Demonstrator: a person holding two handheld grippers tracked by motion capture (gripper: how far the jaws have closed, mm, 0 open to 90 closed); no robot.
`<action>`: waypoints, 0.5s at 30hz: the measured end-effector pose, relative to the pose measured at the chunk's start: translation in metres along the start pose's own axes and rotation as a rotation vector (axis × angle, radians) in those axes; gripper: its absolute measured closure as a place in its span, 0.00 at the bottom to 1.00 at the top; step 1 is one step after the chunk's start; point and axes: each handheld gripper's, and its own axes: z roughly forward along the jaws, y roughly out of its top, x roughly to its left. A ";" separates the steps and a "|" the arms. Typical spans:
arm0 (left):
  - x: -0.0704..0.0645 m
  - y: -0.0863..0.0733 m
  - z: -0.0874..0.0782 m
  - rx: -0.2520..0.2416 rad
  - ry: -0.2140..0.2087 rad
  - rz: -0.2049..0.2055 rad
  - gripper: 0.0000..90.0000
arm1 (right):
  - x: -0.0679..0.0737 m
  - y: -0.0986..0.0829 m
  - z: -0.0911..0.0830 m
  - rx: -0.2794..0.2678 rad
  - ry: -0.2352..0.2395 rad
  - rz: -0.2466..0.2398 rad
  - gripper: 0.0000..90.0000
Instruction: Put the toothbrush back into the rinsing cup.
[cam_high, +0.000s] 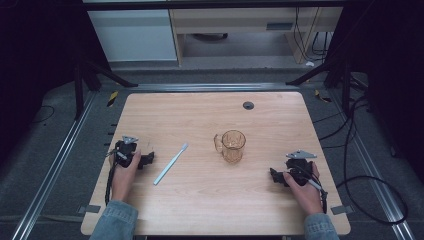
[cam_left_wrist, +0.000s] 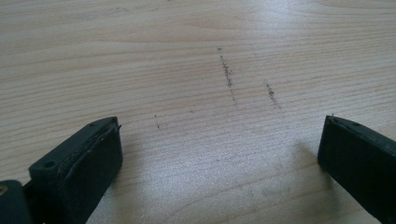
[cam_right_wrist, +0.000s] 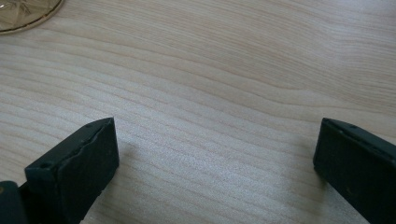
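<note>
Both grippers rest low on the tabletop, one in each hand, nothing held. Left gripper: fingers spread wide apart, bare wood grain between them with a few dark scuff marks ahead of the tips. Right gripper: fingers likewise wide apart, empty, only plain wood between them. The toothbrush lies flat just beyond the left fingertips, slightly off toward the middle of the tabletop, running diagonally, with its bristle head at the end far from the person. The mug stands upright ahead of the right fingers and off to their inner side, well apart from them; the edge of its base shows at the top corner of the right gripper view. Judged step: start of a reach, likely the left gripper to the toothbrush. To do it well, turn the fingers so they straddle the handle across its narrow width rather than along its length, come down near the handle's middle, keep the tips just clear of the wood until centred, then close squarely so the thin handle does not skate or roll out. Look of the things: toothbrush is pale blue-white, slim, straight, low-lying; little height to bite on. Mug is amber see-through glass with a cut pattern and a handle on the side toward the toothbrush; appears empty.
</note>
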 end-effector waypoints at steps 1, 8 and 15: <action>0.000 0.000 0.000 0.000 0.003 0.000 0.00 | 0.000 0.000 0.000 0.001 0.000 -0.002 0.01; -0.004 0.003 -0.015 -0.030 0.055 0.046 0.04 | 0.000 0.000 0.000 0.000 0.003 -0.005 0.00; -0.011 0.010 -0.040 -0.049 0.042 0.130 0.04 | 0.000 0.000 0.000 0.000 0.003 -0.006 0.01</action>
